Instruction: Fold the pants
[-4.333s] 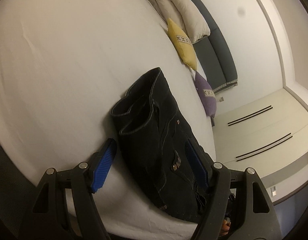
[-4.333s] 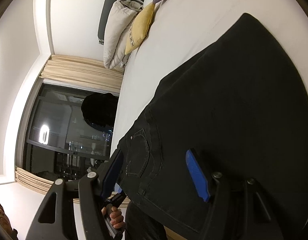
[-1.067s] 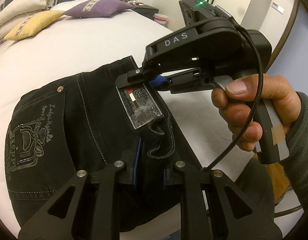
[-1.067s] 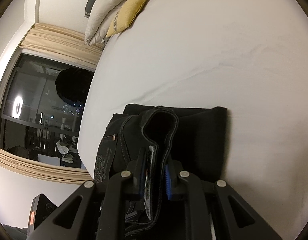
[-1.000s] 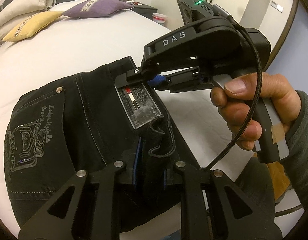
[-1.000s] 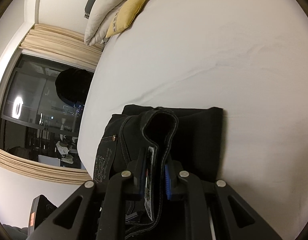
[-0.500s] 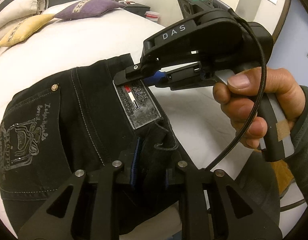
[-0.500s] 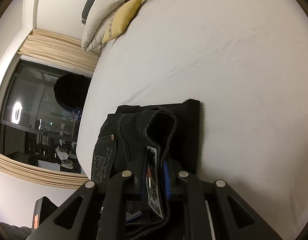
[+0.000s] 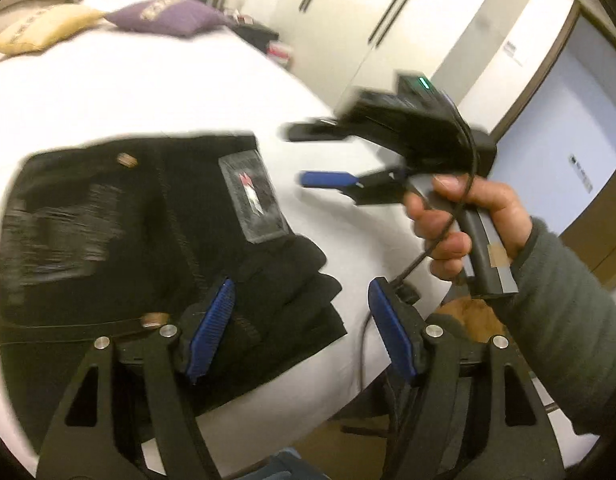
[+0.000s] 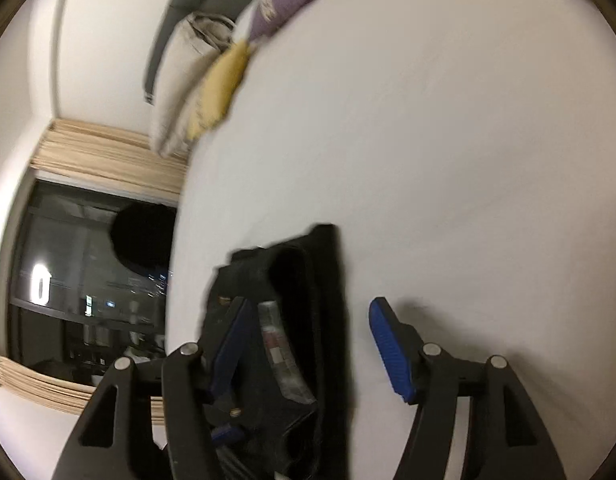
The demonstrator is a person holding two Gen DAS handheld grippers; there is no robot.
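On the bed (image 9: 148, 92), the pants (image 9: 120, 240) lie folded into a compact black stack near the edge closest to the person. A grey patch (image 9: 253, 196) with a red and white mark faces up on the top layer, at the side of the stack toward the right gripper (image 9: 312, 156).

Left gripper (image 9: 300, 320): jaws opening, set wide. One blue pad (image 9: 212, 324) sits over the near corner of the pants; the other pad (image 9: 392, 336) stands off the fabric, over the bed edge. No pad presses on the cloth.

Right gripper: jaws opening, set wide, clear of the pants in the left wrist view. A hand (image 9: 468, 224) in a grey sleeve (image 9: 568, 312) holds its handle. In the right wrist view, the right gripper (image 10: 304, 344) has one pad (image 10: 228, 352) over the pants (image 10: 308, 320) and the other pad (image 10: 388, 348) over bare sheet, with the stack edge between them and no grip visible.

Beyond the pants, at the far end of the bed, lie a purple pillow (image 9: 164, 20) and a yellow pillow (image 9: 40, 28). Both views are motion-blurred.
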